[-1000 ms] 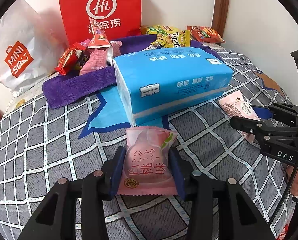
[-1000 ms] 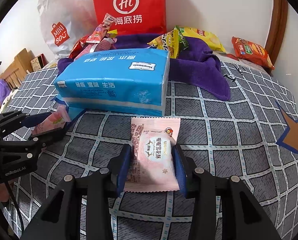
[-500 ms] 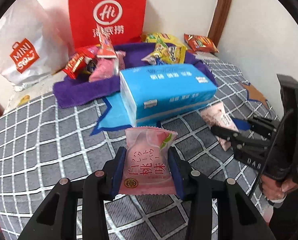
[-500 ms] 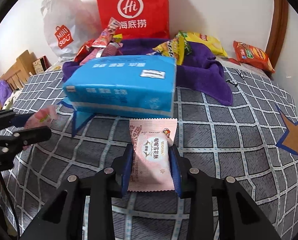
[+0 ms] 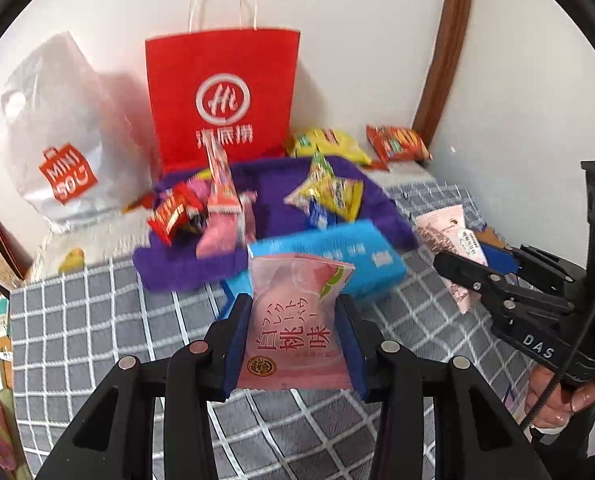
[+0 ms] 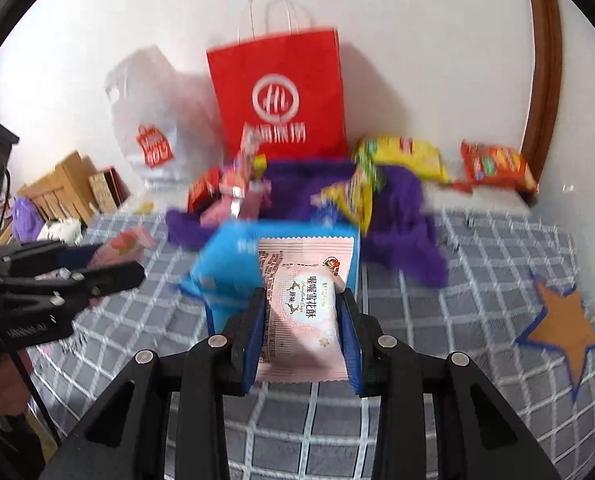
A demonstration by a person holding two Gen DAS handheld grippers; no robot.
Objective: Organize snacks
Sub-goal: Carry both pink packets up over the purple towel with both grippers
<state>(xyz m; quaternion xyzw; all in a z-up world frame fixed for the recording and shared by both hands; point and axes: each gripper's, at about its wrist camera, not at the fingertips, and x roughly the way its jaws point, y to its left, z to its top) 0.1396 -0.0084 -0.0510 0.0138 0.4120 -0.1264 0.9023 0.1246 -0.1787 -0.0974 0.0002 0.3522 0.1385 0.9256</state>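
While left tongs [image 5: 293, 344] clamp a peach-pink packet [image 5: 295, 328], right tongs [image 6: 302, 336] clamp a pale-pink packet [image 6: 302, 308].

Your pink peach-print plastic snack packet [image 5: 293, 328]: upright, pinched at both sides. Your pale pink printed pastry packet [image 6: 301, 312]: upright, likewise pinched, above grey checked bedcover.

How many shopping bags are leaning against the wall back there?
2. The red paper bag stands at the middle of the wall; the white plastic bag slumps just left of it. Others may be hidden outside these views.
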